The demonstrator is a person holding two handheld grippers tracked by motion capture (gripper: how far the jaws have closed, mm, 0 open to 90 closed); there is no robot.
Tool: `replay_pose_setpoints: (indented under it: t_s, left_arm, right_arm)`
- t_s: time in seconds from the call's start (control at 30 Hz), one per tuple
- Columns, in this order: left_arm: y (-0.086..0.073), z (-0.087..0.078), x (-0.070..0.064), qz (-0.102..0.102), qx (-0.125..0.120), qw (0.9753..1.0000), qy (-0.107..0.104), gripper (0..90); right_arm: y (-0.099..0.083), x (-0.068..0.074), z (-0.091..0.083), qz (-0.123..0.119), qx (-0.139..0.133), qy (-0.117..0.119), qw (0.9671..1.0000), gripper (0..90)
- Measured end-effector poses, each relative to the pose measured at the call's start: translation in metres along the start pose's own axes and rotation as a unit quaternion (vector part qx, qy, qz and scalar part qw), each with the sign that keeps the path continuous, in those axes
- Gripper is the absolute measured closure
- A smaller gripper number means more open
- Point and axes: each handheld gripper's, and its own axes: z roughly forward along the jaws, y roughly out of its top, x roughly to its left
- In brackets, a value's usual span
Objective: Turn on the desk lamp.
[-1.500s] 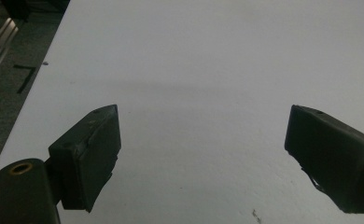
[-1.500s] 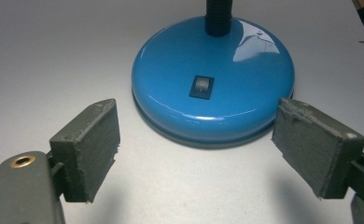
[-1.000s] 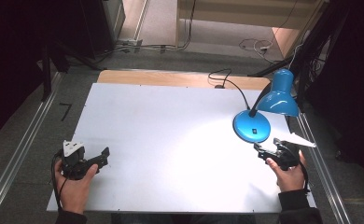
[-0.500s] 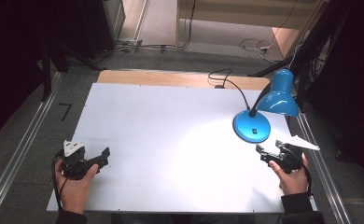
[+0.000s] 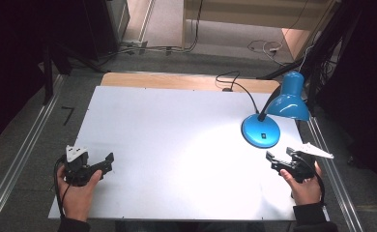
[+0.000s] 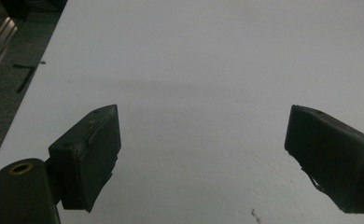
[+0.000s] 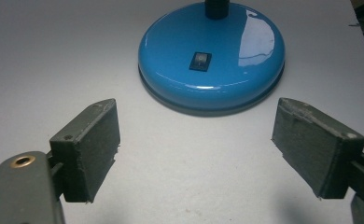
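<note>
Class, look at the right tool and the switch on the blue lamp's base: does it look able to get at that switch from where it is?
Probably yes. The right tool is open and faces the lamp base, with bare table between them. The switch sits on the near slope of the base, uncovered.

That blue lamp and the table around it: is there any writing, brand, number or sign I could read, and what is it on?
No readable text anywhere.
The switch on the blue lamp base shows a small pale marking, too small to read.
The white table bears no writing.
The right tongs and left tongs carry no label.
</note>
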Motion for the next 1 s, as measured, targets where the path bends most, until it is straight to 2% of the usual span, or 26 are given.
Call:
replay_pose_setpoints:
  t_s: [1.0]
  left_arm:
    - [0.0, 0.0, 0.0, 0.0, 0.0, 1.0, 0.0, 11.6]
  right_arm:
    - [-0.007, -0.003, -0.013, 0.006, -0.002, 0.004, 1.0, 13.8]
